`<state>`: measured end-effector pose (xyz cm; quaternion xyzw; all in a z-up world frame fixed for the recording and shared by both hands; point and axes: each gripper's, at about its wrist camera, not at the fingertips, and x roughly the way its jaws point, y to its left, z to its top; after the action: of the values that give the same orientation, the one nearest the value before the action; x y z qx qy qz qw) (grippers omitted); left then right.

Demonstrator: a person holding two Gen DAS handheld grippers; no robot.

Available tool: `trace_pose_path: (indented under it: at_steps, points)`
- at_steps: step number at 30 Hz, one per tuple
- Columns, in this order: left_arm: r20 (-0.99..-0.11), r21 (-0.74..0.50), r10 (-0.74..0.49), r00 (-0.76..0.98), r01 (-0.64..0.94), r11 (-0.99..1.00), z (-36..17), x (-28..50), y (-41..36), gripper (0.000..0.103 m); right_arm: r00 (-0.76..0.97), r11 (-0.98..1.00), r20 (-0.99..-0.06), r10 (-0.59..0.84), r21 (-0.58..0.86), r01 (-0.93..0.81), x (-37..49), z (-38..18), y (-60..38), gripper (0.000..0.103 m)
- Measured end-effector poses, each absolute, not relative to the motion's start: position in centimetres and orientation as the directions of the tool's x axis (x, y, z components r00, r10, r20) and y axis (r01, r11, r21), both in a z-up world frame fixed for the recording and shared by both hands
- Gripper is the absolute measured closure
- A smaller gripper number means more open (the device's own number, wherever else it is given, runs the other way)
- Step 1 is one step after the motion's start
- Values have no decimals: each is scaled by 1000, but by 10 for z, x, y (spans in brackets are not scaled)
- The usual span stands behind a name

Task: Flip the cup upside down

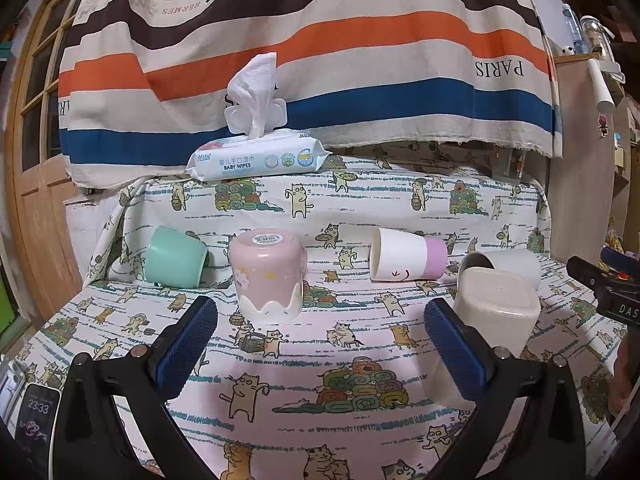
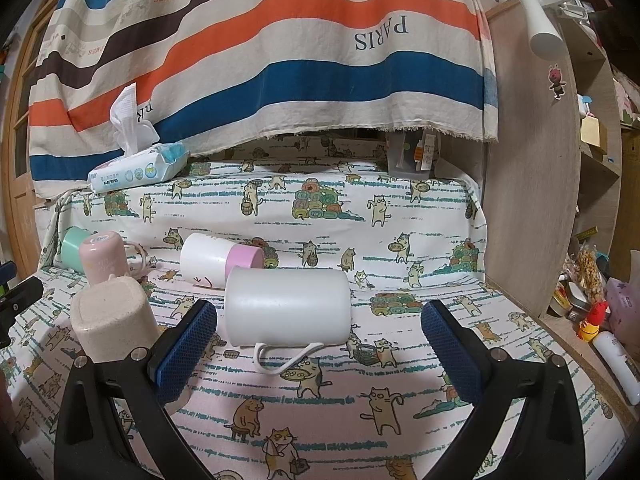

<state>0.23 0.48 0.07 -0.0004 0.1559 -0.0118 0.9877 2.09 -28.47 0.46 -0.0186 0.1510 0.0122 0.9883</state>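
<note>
Five cups rest on a cat-print cloth (image 1: 320, 360). Left wrist view: the left gripper (image 1: 320, 332) is spread wide and holds nothing. A pink cup (image 1: 267, 276) stands mouth down, base up, just ahead of the gap between the blue pads (image 1: 188, 344), slightly nearer the left pad and touching neither. A mint cup (image 1: 174, 257) lies tipped on its side to the left of it. A white cup with a pink base (image 1: 404, 254) lies on its side farther back and to the right. A beige cup (image 1: 498, 312) stands mouth down just beyond the right pad.

Right wrist view: the right gripper (image 2: 320, 332) is likewise released, with nothing between its pads. A white mug (image 2: 288, 308) lies on its side directly ahead of the gap, its mouth toward the left, its handle (image 2: 286, 356) flat on the cloth toward the camera. The mug is near the left pad but apart from both.

A pack of baby wipes (image 1: 260, 158) sits on the raised ledge at the back, below a striped hanging cloth (image 1: 320, 40).
</note>
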Motion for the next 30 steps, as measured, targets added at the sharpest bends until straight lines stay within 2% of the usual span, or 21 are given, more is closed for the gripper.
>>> trace_pose_path:
  at_steps: [30]
  points:
    - [-309, -5, -24, 951, 23, 1000, 1, 3, 5, 0, 953, 999, -304, 20, -32, -31, 22, 4, -286, 0]
